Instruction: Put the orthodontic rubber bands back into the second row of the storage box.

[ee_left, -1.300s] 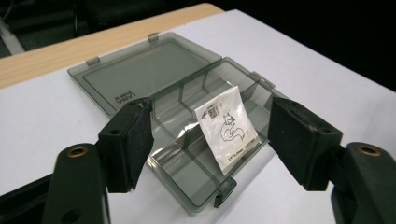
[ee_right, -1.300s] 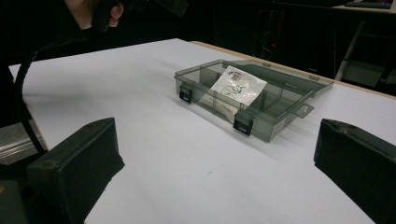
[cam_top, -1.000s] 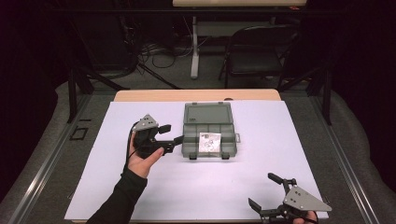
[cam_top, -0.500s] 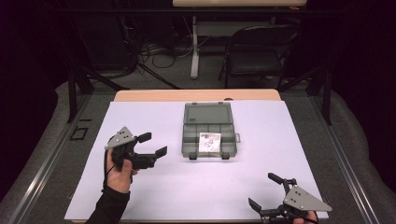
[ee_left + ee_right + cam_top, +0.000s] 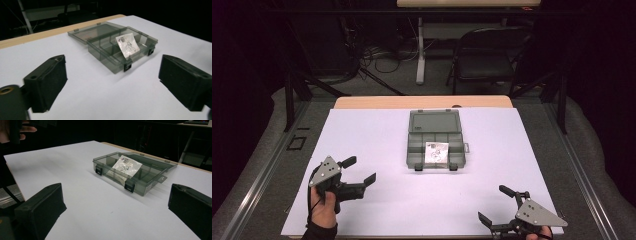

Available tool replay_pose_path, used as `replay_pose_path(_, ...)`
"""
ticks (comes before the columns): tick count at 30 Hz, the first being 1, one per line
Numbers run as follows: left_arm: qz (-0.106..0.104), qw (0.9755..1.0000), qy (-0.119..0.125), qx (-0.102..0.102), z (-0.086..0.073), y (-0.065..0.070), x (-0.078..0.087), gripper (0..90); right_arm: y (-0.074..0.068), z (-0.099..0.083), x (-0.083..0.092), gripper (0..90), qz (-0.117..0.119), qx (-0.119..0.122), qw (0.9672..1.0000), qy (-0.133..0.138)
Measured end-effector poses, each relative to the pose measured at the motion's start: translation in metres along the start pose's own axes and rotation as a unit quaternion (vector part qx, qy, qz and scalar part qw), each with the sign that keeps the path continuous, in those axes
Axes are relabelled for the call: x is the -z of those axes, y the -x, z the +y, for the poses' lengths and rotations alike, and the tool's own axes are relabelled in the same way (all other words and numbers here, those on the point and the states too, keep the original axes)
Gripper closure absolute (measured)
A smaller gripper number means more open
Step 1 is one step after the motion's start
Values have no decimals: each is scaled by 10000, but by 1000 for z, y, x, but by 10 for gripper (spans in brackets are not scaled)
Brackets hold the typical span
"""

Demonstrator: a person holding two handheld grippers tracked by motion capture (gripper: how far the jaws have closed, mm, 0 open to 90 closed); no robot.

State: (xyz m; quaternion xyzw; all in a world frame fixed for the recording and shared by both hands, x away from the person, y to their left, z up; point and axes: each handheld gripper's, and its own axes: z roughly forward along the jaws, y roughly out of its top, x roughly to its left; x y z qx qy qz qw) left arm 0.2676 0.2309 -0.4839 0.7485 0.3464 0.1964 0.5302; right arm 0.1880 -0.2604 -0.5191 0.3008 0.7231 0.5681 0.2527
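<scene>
Two hand-held grippers rest low over a white table sheet, well apart from an open compartment box.

Left gripper [image 5: 360, 171], at the near left of the sheet [image 5: 377, 130], has rectangular matte-black jaws that have just been opening and now stand spread with nothing between them. Right gripper [image 5: 497, 204], at the near right edge, shows blocky jaws likewise spread and empty. Compartment box [image 5: 435, 150] of translucent smoky-grey plastic sits at the sheet's centre, its flat lid [image 5: 435, 121] folded back, two black latches on its front wall; a small clear printed packet [image 5: 436, 152] lies tilted inside.
</scene>
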Motion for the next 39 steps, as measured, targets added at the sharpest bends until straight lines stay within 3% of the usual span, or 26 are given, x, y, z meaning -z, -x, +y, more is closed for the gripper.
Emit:
replay_pose_path(3,73,9999,2,-117,-5,2,6,43,0,0,0,0,-5,-13,10000,-4)
replay_pose_path(9,187,9998,65,-42,-13,-1,13,43,0,0,0,0,0,-15,10000,-13)
replay_pose_path(13,254,9996,-1,-111,-17,-4,12,43,1,0,0,0,0,-1,10000,-44)
replay_pose_path(19,219,9995,-136,-195,-20,-5,7,43,1,0,0,0,8,2,10000,-52)
replay_pose_path(31,111,9996,-174,-209,-22,-5,3,43,0,0,0,0,19,15,10000,-28)
replay_pose_path(39,146,9996,-175,-158,-23,-5,3,43,0,0,0,0,15,20,10000,-36)
